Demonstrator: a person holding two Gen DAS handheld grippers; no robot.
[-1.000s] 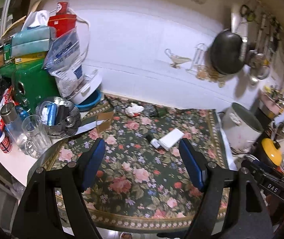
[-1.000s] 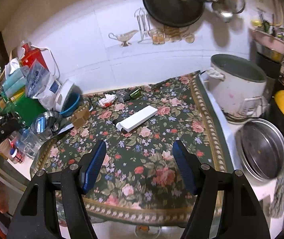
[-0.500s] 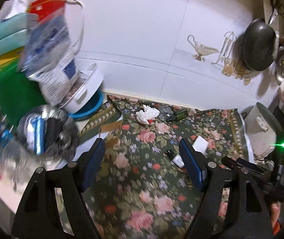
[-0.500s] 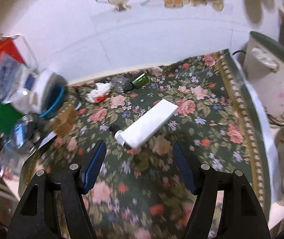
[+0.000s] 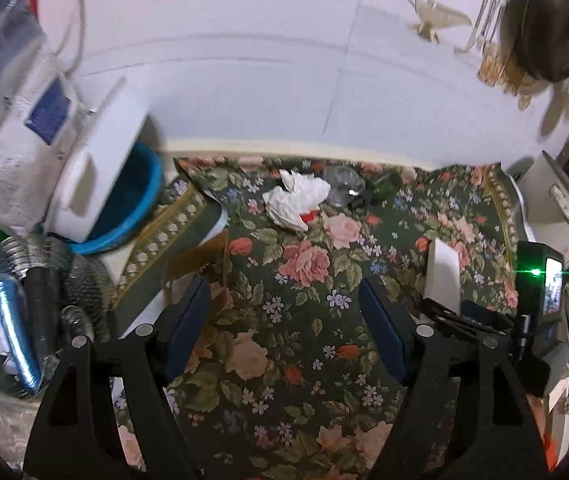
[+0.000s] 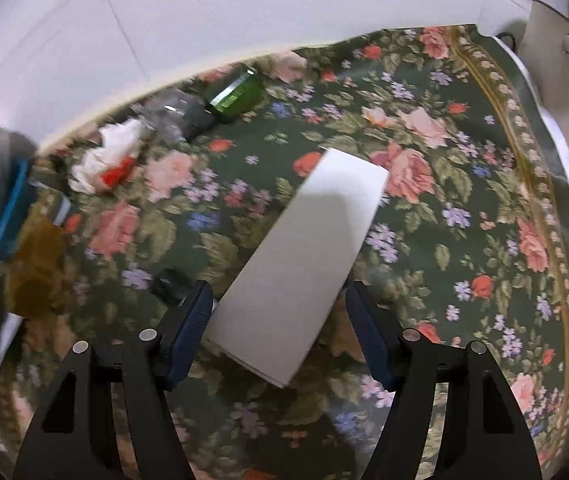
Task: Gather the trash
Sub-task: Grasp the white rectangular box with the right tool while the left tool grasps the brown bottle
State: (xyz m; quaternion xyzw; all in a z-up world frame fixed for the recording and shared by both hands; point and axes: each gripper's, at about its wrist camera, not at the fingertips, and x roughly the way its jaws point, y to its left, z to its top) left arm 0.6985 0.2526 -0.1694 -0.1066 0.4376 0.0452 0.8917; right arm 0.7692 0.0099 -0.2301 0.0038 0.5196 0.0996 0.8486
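Nothing is collected yet, as I read it: my left gripper [image 5: 284,316] and right gripper [image 6: 278,316] both stand apart and empty. The white box [image 6: 304,256], crumpled tissue [image 5: 296,198] and green bottle [image 6: 238,96] lie on the table [image 6: 464,184].

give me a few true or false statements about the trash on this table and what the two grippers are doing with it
1. The white box lies flat on the flowered tablecloth. True.
2. The right gripper is clamped shut on the white box. False: its jaws stand open on either side of the box's near end, pads clear of it.
3. The crumpled tissue lies near the wall. True.
4. The left gripper holds the tissue. False: it is open and empty, with the tissue well beyond it.
5. The green bottle stands upright. False: it lies on its side.
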